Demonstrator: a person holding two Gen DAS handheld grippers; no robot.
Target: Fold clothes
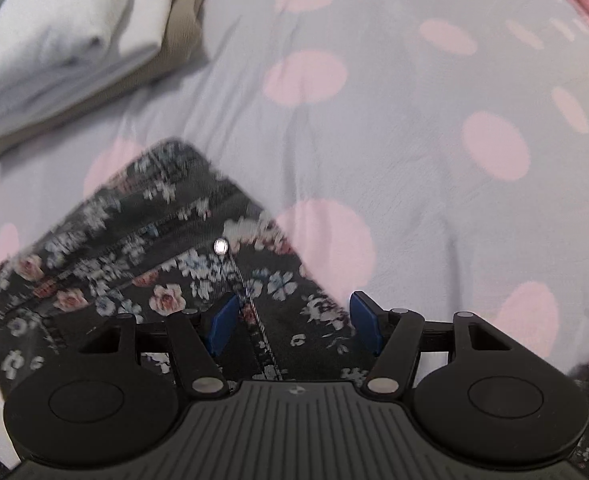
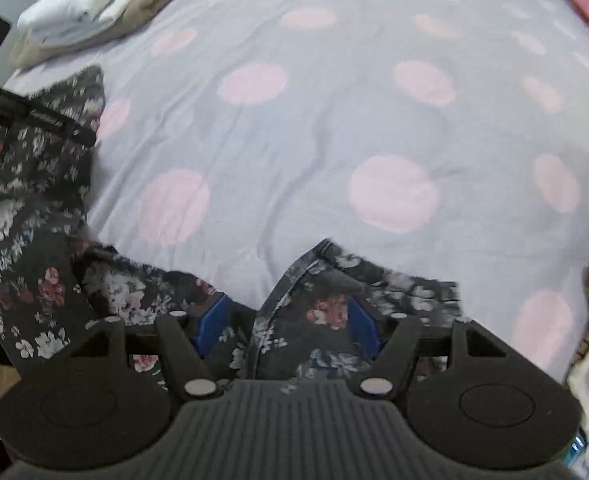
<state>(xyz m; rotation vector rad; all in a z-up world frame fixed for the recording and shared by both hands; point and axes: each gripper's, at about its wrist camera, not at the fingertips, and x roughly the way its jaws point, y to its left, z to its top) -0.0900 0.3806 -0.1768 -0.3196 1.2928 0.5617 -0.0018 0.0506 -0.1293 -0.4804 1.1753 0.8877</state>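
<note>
One big bed sheet (image 2: 334, 128), grey with pink dots, is seen across most of both pictures. A dark flowered garment (image 1: 142, 264) is spread on it, in the lower left of the left wrist picture and along the left side and bottom of the right wrist picture. A pile of folded clothes (image 1: 62, 48), white on tan, is seen in the upper left of both pictures. A small shiny button (image 1: 220, 246) is seen on the flowered cloth.

The left gripper (image 1: 294, 326) is held over the garment with its jaws spread wide. Nothing is pinched by them. The right gripper (image 2: 286, 328) is also held with its jaws spread. A raised fold of the flowered cloth is seen between them, but it does not look squeezed.

The garment seems to be at the laying-out step, and no neat fold is seen in it yet. For the next move, an edge or corner should be pinched by each gripper. Then the cloth could be pulled flat or lifted over onto itself.
</note>
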